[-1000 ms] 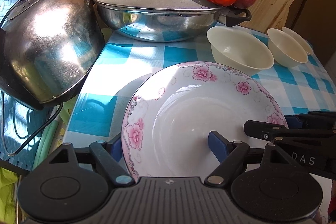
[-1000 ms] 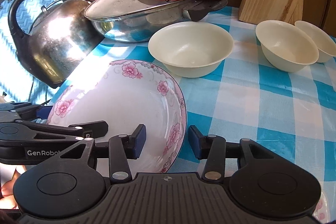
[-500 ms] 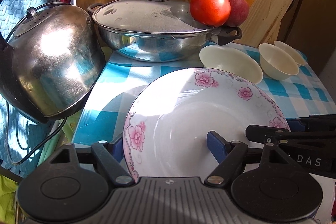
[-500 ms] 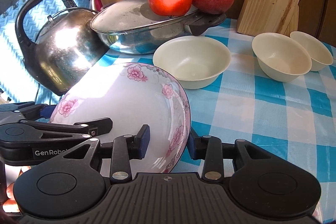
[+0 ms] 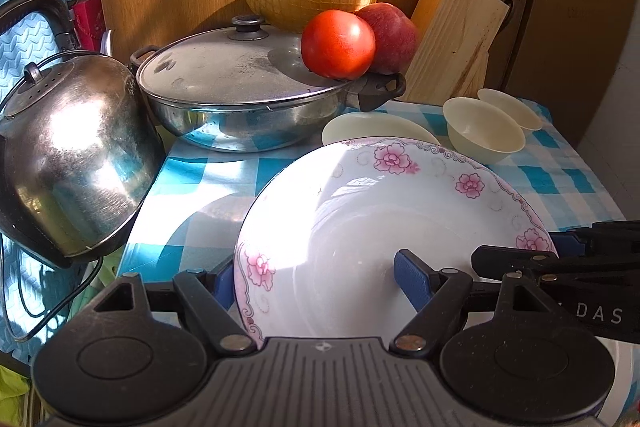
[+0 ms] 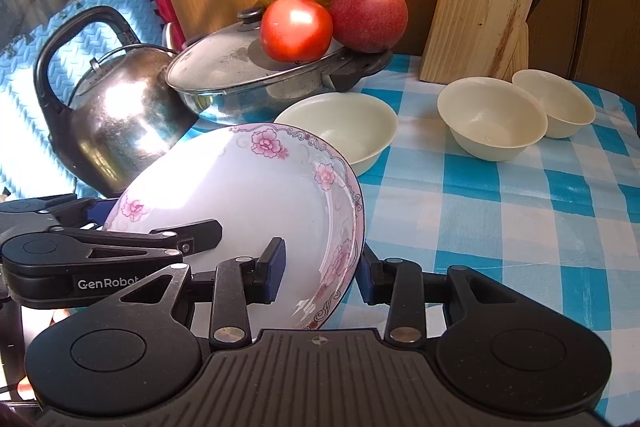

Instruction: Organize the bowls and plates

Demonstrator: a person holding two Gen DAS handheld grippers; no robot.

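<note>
I find the counter [image 6: 520, 211], under its blue-and-white checked cloth, carrying a lidded steel pan [image 5: 240, 95] and a kettle [image 5: 72, 155] along its far-left side. A wooden knife block [image 6: 480, 3] stands at the far-right corner.

The flowered plate [image 5: 360, 219] is the largest of the task's things. It is off the cloth at the near-left corner, tilted, its far rim raised toward the pan. Both claws have it. My left claw [image 5: 312, 279] straddles the plate's left rim: one pad lies inside the well and the other behind the rim. Its jaws stand wide, and I cannot tell whether the pads truly press. My right claw [image 6: 320, 271] is clamped on the right rim, one pad on the inner face and one on the underside.

The large cream bowl [image 6: 340, 127] sits just beyond the plate's far rim, near the pan. Two small cream bowls [image 6: 492, 119] sit touching each other in front of the knife block, well to the right.

I judge the deciding relation to be this. The plate lies straight ahead of both claws, spanning between them, and the large bowl is directly past its raised edge. The open checked cloth lies to the right, nearer my right claw. Any set-down forward risks the rim striking that bowl.
</note>
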